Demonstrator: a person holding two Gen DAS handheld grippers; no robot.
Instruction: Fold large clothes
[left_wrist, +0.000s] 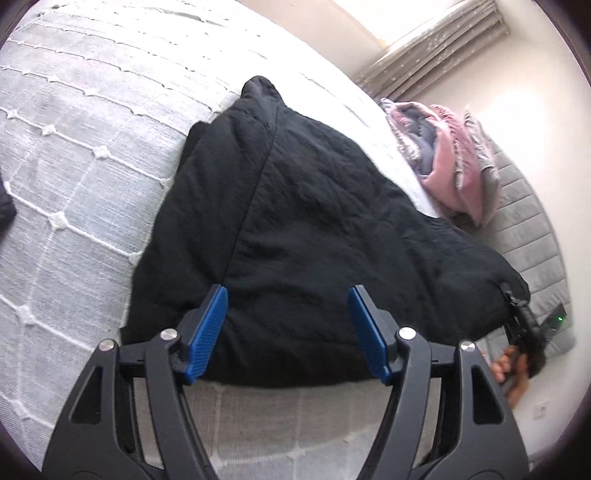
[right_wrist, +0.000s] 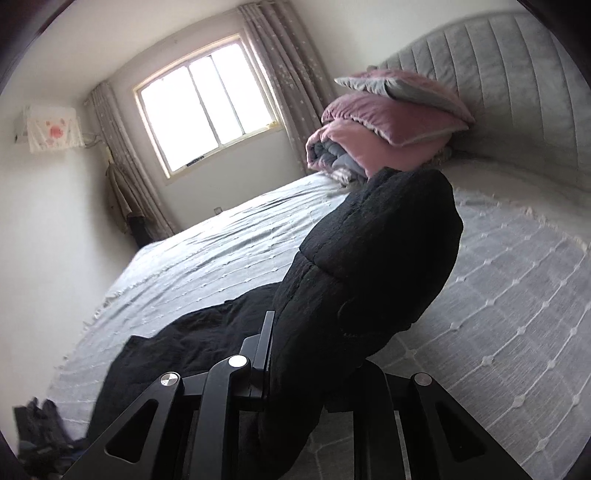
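Wide bare run of white tufted grid-pattern bedspread (left_wrist: 74, 155) left of bulky black quilted garment (left_wrist: 314, 221). Stack of pink and grey folded bedding w/ pillows (right_wrist: 384, 125) blocks headboard end, touching garment top.

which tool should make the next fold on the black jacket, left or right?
Right, probably. The right tool is already clamped on the black jacket with a section lifted off the bed. The left tool is open, nothing between its pads.
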